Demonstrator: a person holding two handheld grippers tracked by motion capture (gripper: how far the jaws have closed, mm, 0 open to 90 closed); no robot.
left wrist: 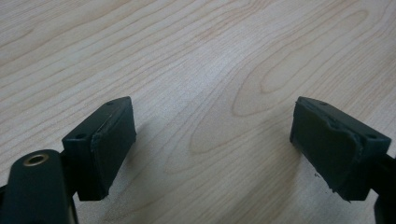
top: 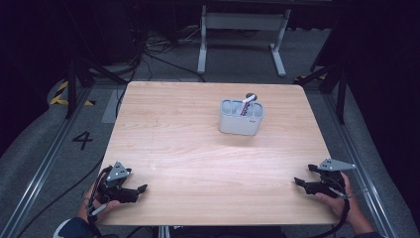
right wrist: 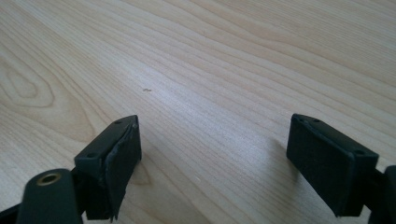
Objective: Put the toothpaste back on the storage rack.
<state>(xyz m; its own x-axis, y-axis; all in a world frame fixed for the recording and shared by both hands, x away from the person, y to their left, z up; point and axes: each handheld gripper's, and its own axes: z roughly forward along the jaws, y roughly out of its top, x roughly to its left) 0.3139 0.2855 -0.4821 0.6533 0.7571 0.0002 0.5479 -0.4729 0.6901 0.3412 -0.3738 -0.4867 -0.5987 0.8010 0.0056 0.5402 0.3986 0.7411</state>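
Observation:
A grey holder (top: 241, 117) with several compartments stands on the wooden table (top: 198, 153), right of centre toward the far edge. A white tube-like item with a dark cap (top: 247, 105) leans out of one of its right compartments. My left gripper (top: 141, 189) rests at the table's near left corner, held in a hand, open and holding nothing. My right gripper (top: 297, 182) rests at the near right corner, also open and holding nothing. In the left gripper view the gripper (left wrist: 212, 135) has its jaws wide apart over bare wood, as does the gripper (right wrist: 215, 149) in the right gripper view.
Beyond the table's far edge stands a white metal frame (top: 242, 34) on grey carpet, with cables (top: 148, 49) trailing at the back left. Metal rails (top: 44, 163) run along both sides of the table. A "4" (top: 82, 140) is marked on the floor at left.

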